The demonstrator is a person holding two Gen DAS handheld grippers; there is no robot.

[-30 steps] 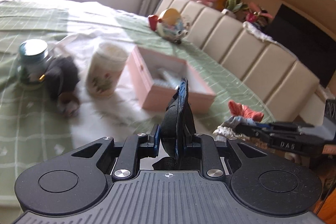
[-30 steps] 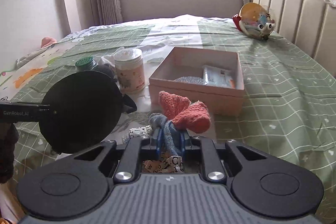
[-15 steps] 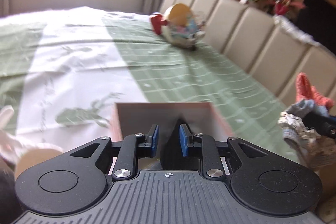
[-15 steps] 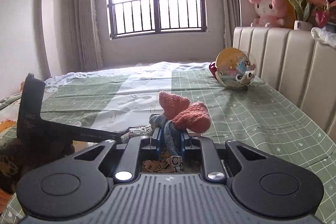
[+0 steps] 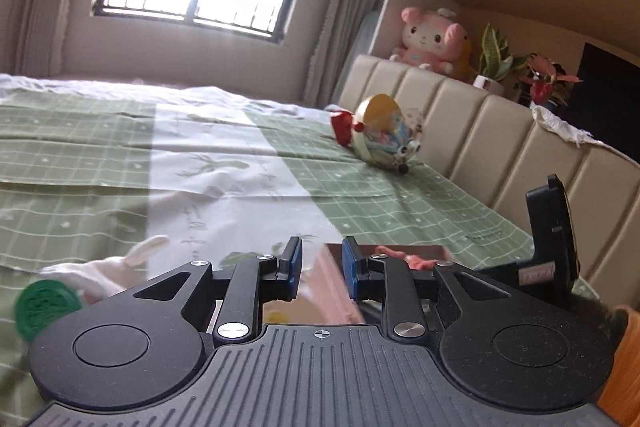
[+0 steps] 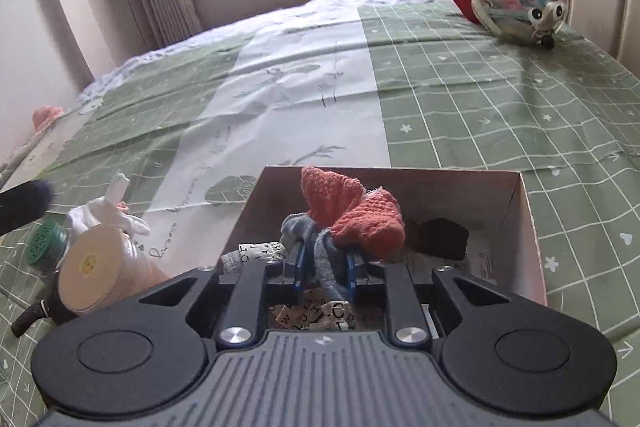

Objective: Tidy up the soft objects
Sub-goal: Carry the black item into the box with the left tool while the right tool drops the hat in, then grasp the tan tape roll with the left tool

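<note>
1. Right gripper point(image 6: 323, 265) jaws grip the bundle of socks point(image 6: 352, 217), opening slightly; the bundle hangs over the pink box point(image 6: 532, 227), likely for a drop-in.
2. Left gripper point(image 5: 319, 265) jaws are released and empty, just beside the box, likely clearing out.
3. A second ago the left jaws held a dark round pad, now lying in the box point(image 6: 442, 237); the right gripper was short of the box.

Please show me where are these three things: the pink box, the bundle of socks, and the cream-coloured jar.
pink box point(image 6: 530, 227): right wrist view, on its right wall.
bundle of socks point(image 6: 368, 223): right wrist view, on the orange knitted part.
cream-coloured jar point(image 6: 90, 265): right wrist view, on its flat lid.
</note>
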